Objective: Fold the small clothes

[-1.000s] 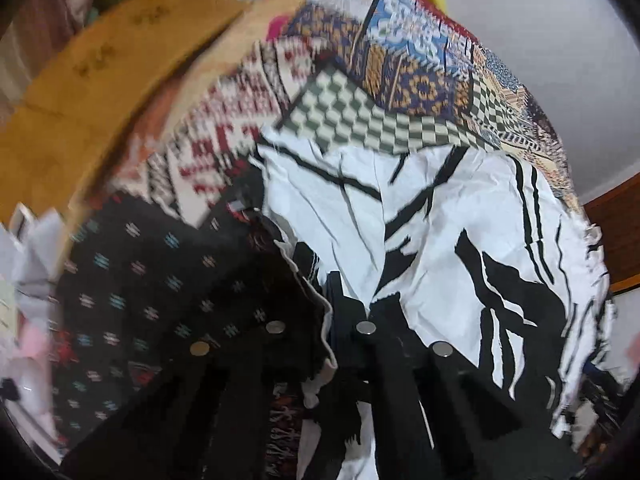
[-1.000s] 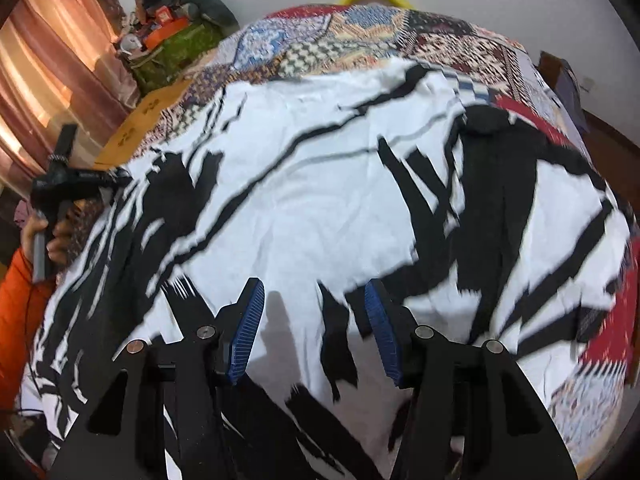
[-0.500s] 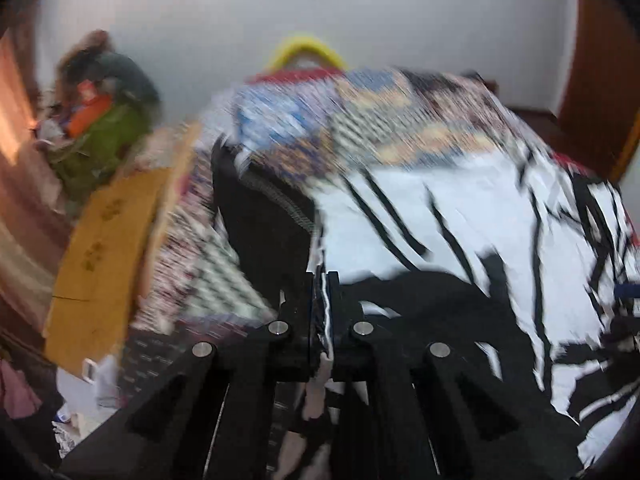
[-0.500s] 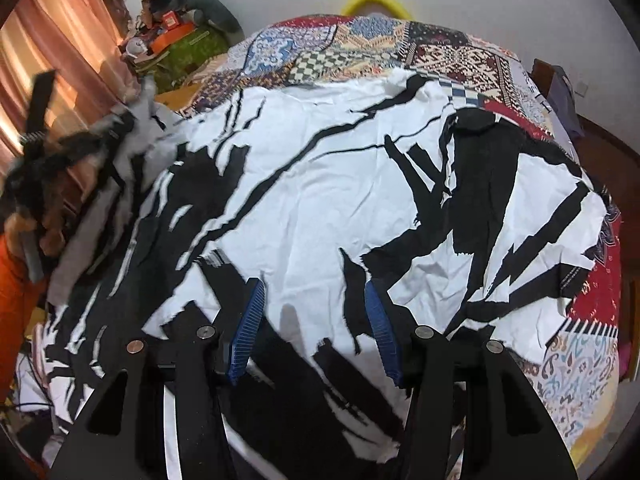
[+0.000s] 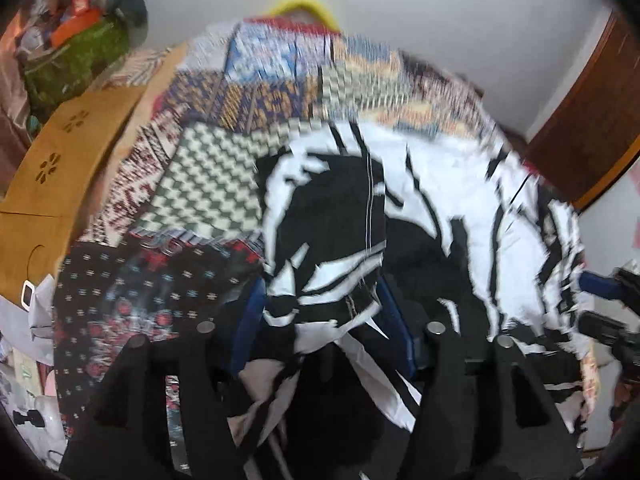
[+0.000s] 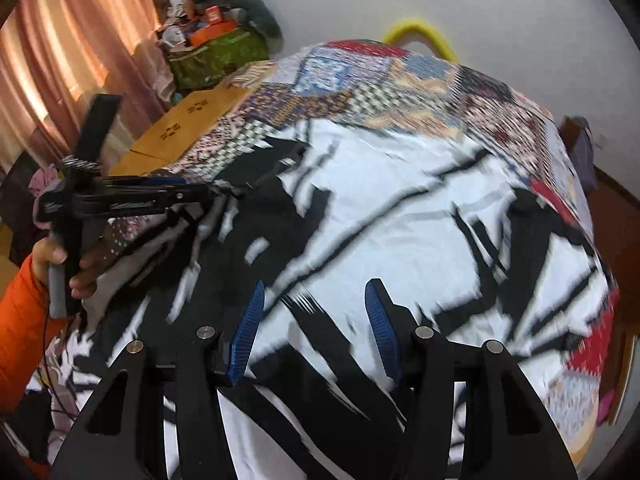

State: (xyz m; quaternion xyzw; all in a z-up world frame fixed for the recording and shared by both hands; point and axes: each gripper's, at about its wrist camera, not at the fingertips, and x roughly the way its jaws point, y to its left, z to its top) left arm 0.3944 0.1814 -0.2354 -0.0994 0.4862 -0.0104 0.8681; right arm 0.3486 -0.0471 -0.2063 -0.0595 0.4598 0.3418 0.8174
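A black-and-white patterned garment [image 6: 400,208] lies spread over a patchwork bedspread [image 6: 400,80]. Its left edge is folded over onto itself [image 5: 328,232]. My left gripper [image 5: 320,312] is open, its blue pads either side of the folded cloth, which lies loose between the jaws. In the right wrist view the left gripper [image 6: 216,194] hovers at the garment's left edge. My right gripper [image 6: 316,320] is open and empty, just above the garment's near part.
A tan cardboard sheet [image 5: 52,168] lies along the bed's left side. A green bag with clutter [image 6: 216,56] stands at the far left by pink curtains [image 6: 60,60]. A yellow object [image 6: 420,32] sits behind the bed. Wooden furniture [image 5: 592,128] stands at the right.
The left gripper carried the garment's left edge up and over to the right, then opened and let it go. The right gripper stayed open above the garment.
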